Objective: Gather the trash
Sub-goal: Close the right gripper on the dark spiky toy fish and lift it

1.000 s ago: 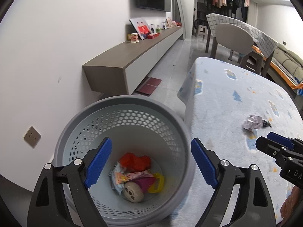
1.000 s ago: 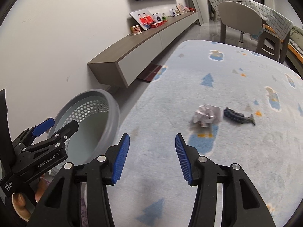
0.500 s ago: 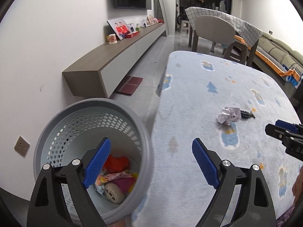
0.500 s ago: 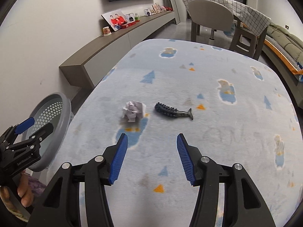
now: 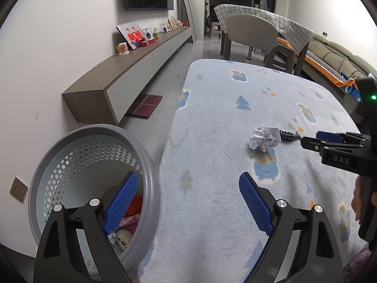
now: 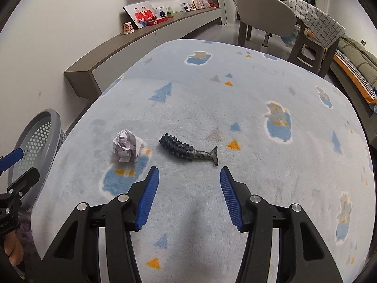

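A crumpled white paper ball [image 6: 126, 148] lies on the light-blue patterned rug [image 6: 235, 108], with a dark knobbly fish-shaped toy [image 6: 186, 152] just to its right. My right gripper [image 6: 188, 197] is open and empty, hovering just short of the toy. My left gripper [image 5: 188, 202] is open and empty, between the grey perforated bin [image 5: 70, 151] and the rug. The bin holds red, pink and beige trash [image 5: 128, 221]. The paper ball [image 5: 264, 138] and the right gripper [image 5: 329, 141] also show in the left wrist view.
The bin [image 6: 30, 146] stands on the floor off the rug's left edge, beside a white wall. A low wall cabinet [image 5: 132, 75] with photo frames runs along the left. A chair [image 6: 266, 21], a covered table and a sofa [image 5: 341, 56] stand beyond the rug.
Both grippers have swung right, away from the bin and towards the rug. The right gripper has come closer to the paper ball and the toy. Both stay open.
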{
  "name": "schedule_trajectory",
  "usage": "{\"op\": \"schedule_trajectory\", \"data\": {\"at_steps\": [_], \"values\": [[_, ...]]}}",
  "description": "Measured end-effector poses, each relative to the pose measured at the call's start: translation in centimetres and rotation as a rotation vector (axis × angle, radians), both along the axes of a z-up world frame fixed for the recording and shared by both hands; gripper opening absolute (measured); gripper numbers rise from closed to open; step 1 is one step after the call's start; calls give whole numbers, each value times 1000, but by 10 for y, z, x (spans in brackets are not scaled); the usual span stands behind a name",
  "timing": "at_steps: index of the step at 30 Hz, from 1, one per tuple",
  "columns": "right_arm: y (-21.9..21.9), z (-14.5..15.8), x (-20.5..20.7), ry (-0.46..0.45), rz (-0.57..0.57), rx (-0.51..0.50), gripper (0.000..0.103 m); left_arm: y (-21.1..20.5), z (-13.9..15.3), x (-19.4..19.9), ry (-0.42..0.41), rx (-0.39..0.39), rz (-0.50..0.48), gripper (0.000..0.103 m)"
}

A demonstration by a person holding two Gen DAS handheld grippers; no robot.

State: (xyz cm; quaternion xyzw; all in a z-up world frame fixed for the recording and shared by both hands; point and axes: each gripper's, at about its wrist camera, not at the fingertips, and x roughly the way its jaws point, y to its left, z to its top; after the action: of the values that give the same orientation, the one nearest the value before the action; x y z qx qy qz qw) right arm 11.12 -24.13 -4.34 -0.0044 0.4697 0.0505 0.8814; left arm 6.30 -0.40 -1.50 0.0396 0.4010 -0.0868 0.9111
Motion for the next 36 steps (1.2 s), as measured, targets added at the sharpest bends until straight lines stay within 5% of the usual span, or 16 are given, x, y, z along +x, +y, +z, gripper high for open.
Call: {"op": "schedule_trajectory", "data": {"at_steps": [17,30,36], "values": [[16,-27,45,40,173,-81,52,-7,-9,8,35,4,-21,86],[20,-26,37,82,128,-112,51,-2,-7,5,33,-1,-20,86],[21,-29,46,79,120,-94,42,-2,-8,5,34,8,-18,86]]}}
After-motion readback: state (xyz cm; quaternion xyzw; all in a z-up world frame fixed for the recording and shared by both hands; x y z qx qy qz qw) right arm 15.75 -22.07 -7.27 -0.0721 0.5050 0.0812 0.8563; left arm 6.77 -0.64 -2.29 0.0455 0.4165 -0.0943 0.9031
